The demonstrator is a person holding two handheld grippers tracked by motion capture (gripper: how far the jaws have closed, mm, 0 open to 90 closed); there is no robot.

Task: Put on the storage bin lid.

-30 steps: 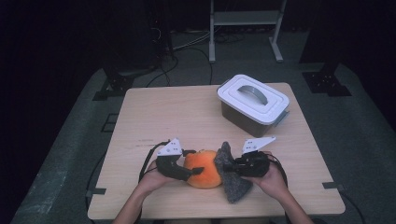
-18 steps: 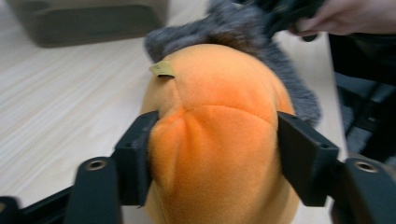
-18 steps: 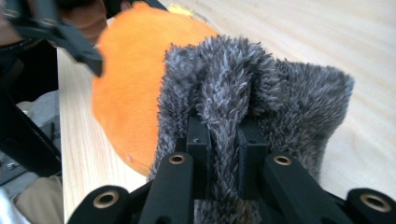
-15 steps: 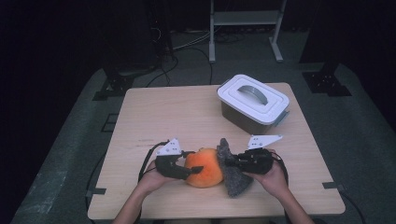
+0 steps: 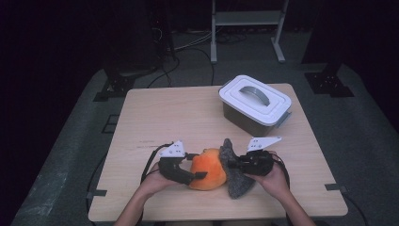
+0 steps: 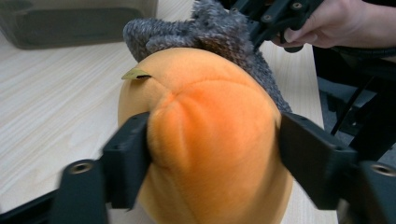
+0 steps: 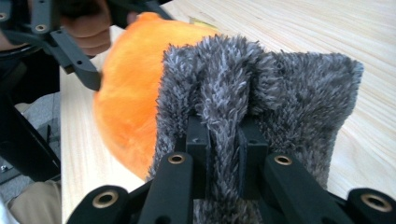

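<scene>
At the near edge of the table [image 5: 188,113] lies an orange plush ball [image 5: 208,168] with a grey fuzzy cloth [image 5: 231,169] pressed against its right side — the two touch. The left gripper [image 6: 212,149] straddles the ball, one jaw on each flank and pressing into the plush; its jaws have just been opening a little, with the ball between them. The right gripper [image 7: 223,154] has its jaws pinched together on a fold of the grey cloth — the pile bunches up between them. A white lidded box [image 5: 255,103] stands well apart, toward the far right corner.
</scene>
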